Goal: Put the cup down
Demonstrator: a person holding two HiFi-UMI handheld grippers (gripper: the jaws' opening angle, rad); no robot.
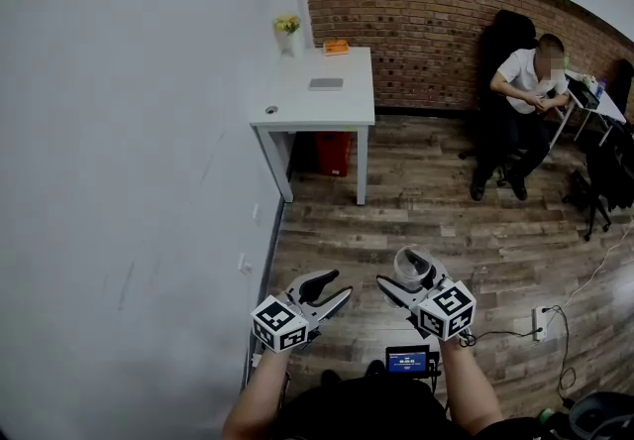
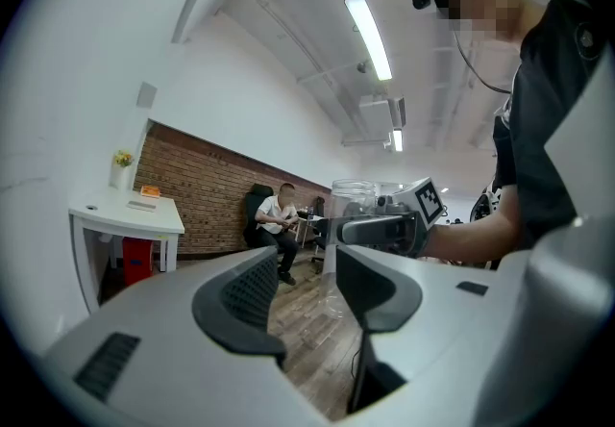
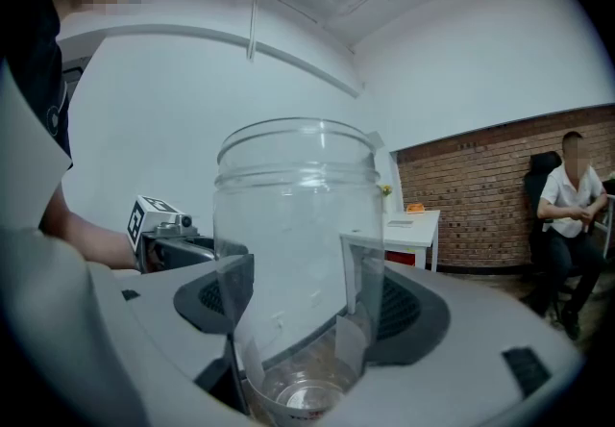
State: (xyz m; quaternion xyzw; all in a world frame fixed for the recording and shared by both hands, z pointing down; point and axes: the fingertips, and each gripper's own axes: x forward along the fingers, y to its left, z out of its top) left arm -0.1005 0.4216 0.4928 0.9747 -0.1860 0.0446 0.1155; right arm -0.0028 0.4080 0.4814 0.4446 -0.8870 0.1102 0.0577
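Observation:
A clear, empty plastic cup (image 3: 298,252) stands upright between the jaws of my right gripper (image 3: 300,305), which is shut on it. In the head view the cup (image 1: 413,267) and right gripper (image 1: 408,286) hang in the air above the wooden floor, in front of my body. The cup (image 2: 352,199) also shows in the left gripper view, off to the right. My left gripper (image 1: 330,291) is held beside the right one, open, with nothing between its jaws (image 2: 303,288).
A white table (image 1: 349,101) stands ahead against the white wall, carrying a flower vase (image 1: 287,32), an orange item (image 1: 336,47) and a grey pad (image 1: 326,84). A red bin (image 1: 334,153) sits under it. A person (image 1: 520,101) sits at the brick wall. Cables and a power strip (image 1: 539,323) lie right.

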